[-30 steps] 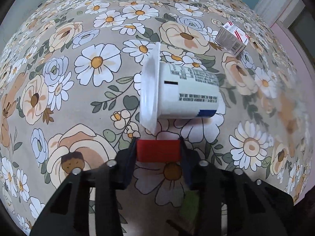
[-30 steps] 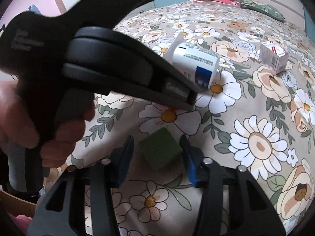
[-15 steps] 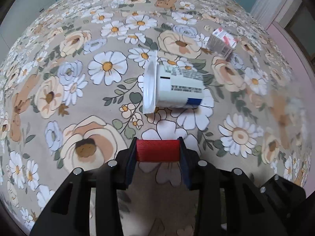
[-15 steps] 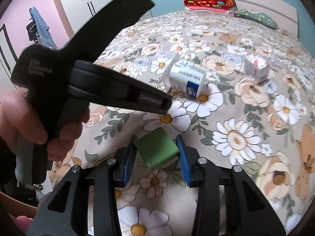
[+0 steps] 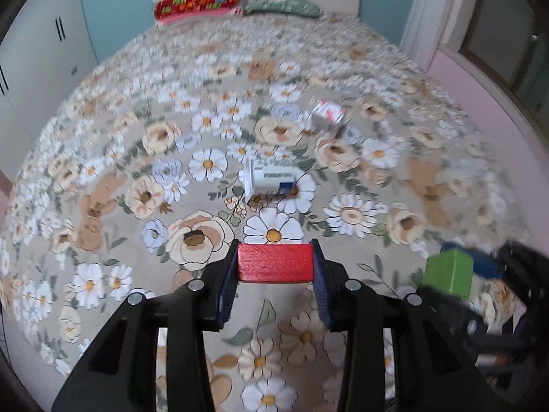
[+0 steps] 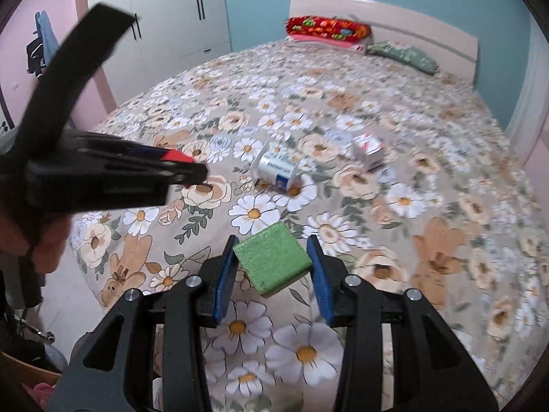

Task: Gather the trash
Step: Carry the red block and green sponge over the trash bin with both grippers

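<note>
My left gripper (image 5: 274,264) is shut on a red block (image 5: 274,263), held above the flowered bedspread (image 5: 206,110). My right gripper (image 6: 272,262) is shut on a green block (image 6: 271,261); the green block also shows at the right of the left wrist view (image 5: 447,271). A white yogurt cup (image 5: 271,178) lies on its side on the bed ahead of both grippers; it also shows in the right wrist view (image 6: 276,170). A small white and red carton (image 5: 327,116) lies farther back right, seen too in the right wrist view (image 6: 369,149).
The left gripper's body (image 6: 103,171) and the hand holding it fill the left of the right wrist view. A red pillow (image 5: 199,1) and a green pillow (image 5: 283,5) lie at the headboard. White wardrobes (image 6: 171,10) stand to the left, with the bed's edge near.
Both grippers have pulled back and risen from the bed with their blocks. The cup and carton now look smaller and farther away.
</note>
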`<state>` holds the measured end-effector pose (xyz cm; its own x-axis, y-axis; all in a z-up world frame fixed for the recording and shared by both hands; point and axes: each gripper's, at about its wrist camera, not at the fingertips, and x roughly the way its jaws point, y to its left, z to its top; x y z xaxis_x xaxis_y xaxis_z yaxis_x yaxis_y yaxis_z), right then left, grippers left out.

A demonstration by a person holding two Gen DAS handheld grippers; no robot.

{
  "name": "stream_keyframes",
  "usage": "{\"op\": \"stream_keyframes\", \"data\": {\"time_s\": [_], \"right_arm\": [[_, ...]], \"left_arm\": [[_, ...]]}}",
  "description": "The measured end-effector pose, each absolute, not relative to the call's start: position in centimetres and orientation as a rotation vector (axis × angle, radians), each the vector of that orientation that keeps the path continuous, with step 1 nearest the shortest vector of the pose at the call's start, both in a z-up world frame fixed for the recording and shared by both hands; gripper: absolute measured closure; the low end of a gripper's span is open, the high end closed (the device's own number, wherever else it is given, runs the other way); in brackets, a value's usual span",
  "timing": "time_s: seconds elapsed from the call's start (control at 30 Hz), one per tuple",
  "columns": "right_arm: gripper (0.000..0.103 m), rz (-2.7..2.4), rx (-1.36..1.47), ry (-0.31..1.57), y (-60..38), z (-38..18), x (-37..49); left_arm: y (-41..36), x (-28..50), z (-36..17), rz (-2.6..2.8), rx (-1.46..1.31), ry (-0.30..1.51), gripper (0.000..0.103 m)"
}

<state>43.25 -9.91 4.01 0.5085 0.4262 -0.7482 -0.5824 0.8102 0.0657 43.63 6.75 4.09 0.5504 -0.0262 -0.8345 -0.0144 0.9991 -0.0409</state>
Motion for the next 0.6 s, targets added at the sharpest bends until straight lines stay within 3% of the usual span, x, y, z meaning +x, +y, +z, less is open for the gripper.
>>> {"op": "stream_keyframes", "data": {"time_s": [0.6], "right_arm": [[0.062, 0.494, -0.262, 0.653, -13.8, 18.6, 30.6]], "left_arm": [[2.0, 27.1, 17.6, -0.083, 0.141, 0.699, 0.062]]}}
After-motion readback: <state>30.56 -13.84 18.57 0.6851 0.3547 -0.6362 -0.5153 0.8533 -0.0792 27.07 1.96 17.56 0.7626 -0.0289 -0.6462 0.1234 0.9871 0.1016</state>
